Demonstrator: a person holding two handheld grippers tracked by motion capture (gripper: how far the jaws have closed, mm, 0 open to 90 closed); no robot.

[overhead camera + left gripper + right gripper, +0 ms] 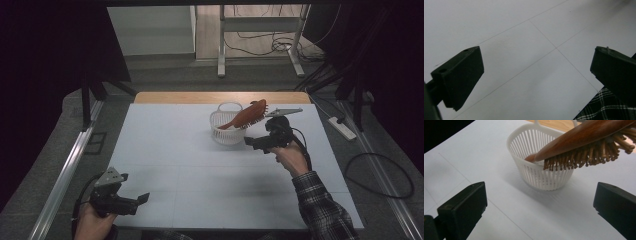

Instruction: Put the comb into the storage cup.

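Observation:
A reddish-brown wooden hairbrush (pixel 248 114) (pixel 584 140) leans in a small white slotted basket (pixel 226 125) (pixel 541 167), handle end down inside, bristled head sticking out over the right rim. My right gripper (pixel 250 142) (pixel 539 205) stands open just to the right and front of the basket, nothing between its jaws. My left gripper (pixel 142 200) (pixel 536 70) is open at the near left corner of the white table (pixel 200 165), low over bare surface.
A wooden strip (pixel 220 97) edges the table's far side. Metal rails run along both sides. A power strip (pixel 341 127) and cables lie on the floor at right. A plaid sleeve (pixel 322 210) (pixel 606 107) reaches in from the near right.

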